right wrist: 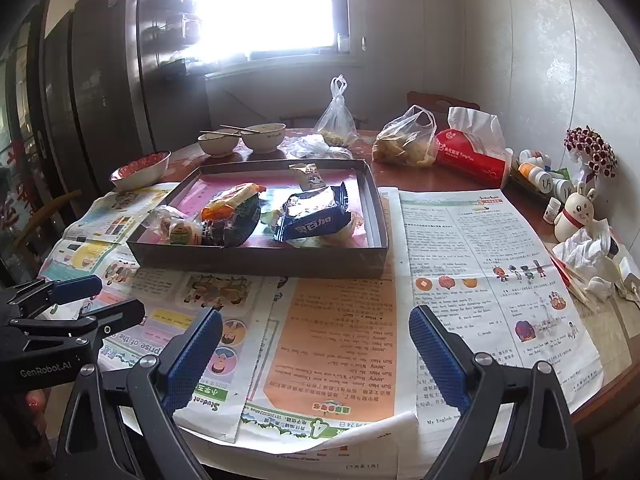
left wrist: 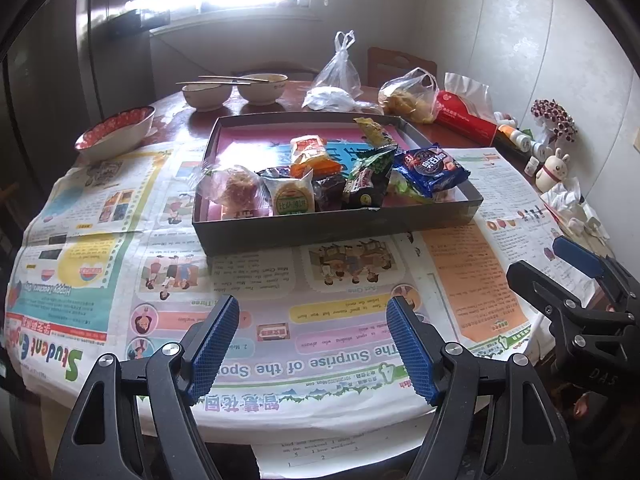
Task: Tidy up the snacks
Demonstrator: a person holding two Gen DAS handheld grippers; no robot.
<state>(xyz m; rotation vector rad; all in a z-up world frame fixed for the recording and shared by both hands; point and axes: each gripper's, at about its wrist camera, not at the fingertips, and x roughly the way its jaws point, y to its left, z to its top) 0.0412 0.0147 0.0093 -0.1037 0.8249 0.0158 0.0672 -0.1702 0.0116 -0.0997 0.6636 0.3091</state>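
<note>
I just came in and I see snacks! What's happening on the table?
A person holds two grabber tools over a newspaper spread on the table. The left gripper and the right gripper are both open and empty, and neither touches anything. Ahead of them sits a dark shallow box with a heap of wrapped snacks, such as a blue cookie pack and an orange packet. The packs lie jumbled in the box, not yet sorted.

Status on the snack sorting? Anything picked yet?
Done: nothing visibly sorted; the snacks lie jumbled in the dark tray.
In hand: nothing. Left gripper and right gripper are open and empty, over the newspaper short of the tray.
Left: all the organizing.
</note>
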